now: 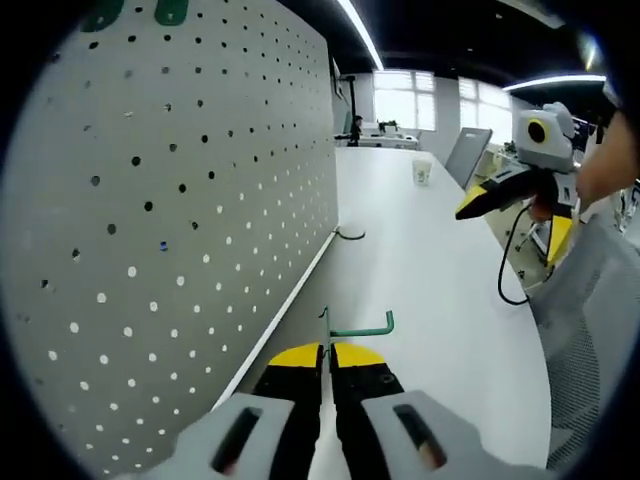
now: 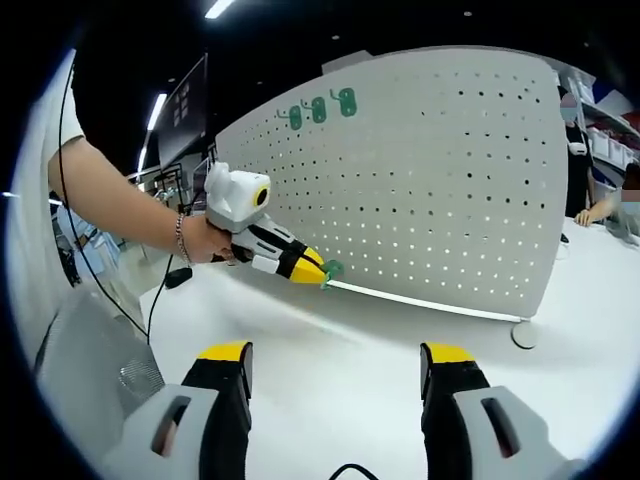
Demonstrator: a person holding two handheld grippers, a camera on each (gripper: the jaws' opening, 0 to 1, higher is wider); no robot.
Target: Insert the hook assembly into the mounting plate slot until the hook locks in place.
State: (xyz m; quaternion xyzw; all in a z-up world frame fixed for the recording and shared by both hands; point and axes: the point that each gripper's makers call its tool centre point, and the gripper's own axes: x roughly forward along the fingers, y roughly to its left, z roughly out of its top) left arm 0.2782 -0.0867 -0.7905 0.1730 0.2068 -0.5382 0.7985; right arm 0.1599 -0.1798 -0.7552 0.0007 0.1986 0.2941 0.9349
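We see the left tool (image 1: 328, 362) clenched on the green hook (image 1: 360, 327); jaws pressed together, hook shaft pinched at the tips, its curved end pointing toward 3 o'clock. In the right gripper view the same left tool (image 2: 318, 270) sits at 9–10 o'clock, held by a hand (image 2: 205, 241), hook (image 2: 331, 269) at its tip just beside the lower edge of the pegboard (image 2: 430, 180); we cannot tell if it touches.

Right tool (image 2: 340, 372) is released: jaws spread wide, nothing between them, white counter (image 2: 330, 350) under it. In the left gripper view the right tool (image 1: 500, 190) hangs at 2 o'clock above the counter (image 1: 430, 290).

Pegboard (image 1: 170, 200) stands upright on the counter. Three green pieces (image 2: 318, 108) hang near its top edge at 12 o'clock. A second hook (image 1: 349, 235) lies at the board's base, further along.

Containers: one pale cup (image 1: 422, 172) on the counter at 1 o'clock, well apart from the tools; contents not visible.
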